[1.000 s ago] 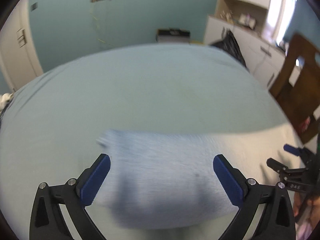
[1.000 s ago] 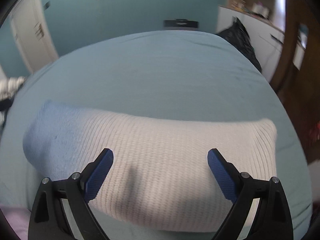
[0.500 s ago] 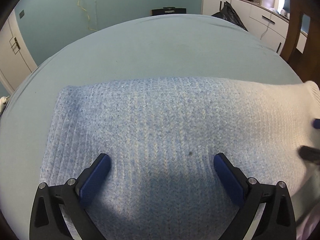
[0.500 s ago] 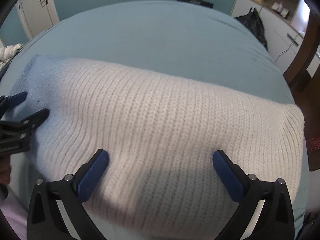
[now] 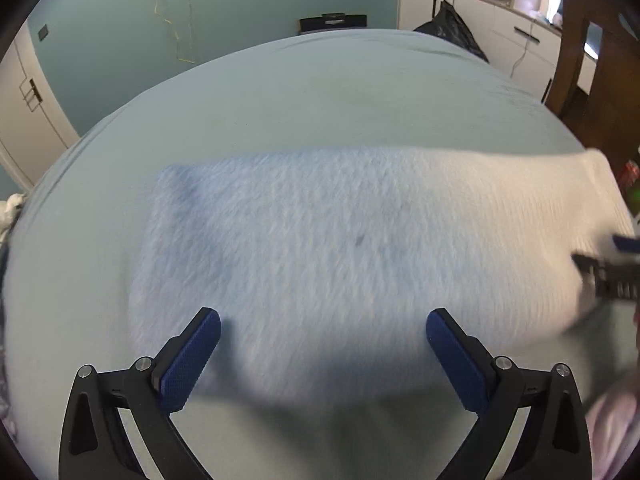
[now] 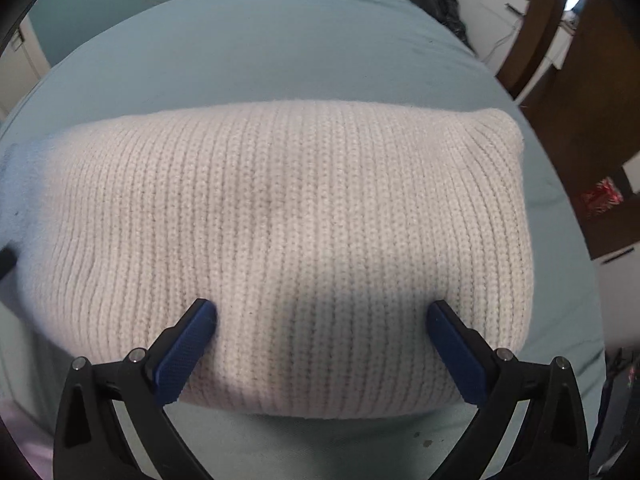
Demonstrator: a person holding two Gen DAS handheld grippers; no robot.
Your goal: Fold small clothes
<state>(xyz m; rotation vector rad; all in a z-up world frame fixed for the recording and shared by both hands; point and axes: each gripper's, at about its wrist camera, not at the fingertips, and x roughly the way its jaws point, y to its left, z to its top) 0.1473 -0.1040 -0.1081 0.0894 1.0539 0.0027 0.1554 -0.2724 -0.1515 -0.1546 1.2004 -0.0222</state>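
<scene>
A ribbed knit garment (image 5: 340,248), pale blue at its left end and white at its right end, lies flat in a long rectangle on the light blue bed (image 5: 320,92). My left gripper (image 5: 322,344) is open and empty over the near edge of its blue end. My right gripper (image 6: 322,336) is open and empty over the near edge of its white end (image 6: 288,216). The right gripper's tips also show blurred at the right edge of the left wrist view (image 5: 608,268).
The bed sheet (image 6: 256,48) stretches far beyond the garment. A dark wooden headboard or chair (image 6: 580,92) stands to the right. White cabinets (image 5: 500,28) and a black bag (image 5: 452,32) stand at the back right. A door (image 5: 28,100) is at the left.
Both grippers dropped closer to the garment, then the left one drew back a little. Both stayed open. The garment lies where it was.
</scene>
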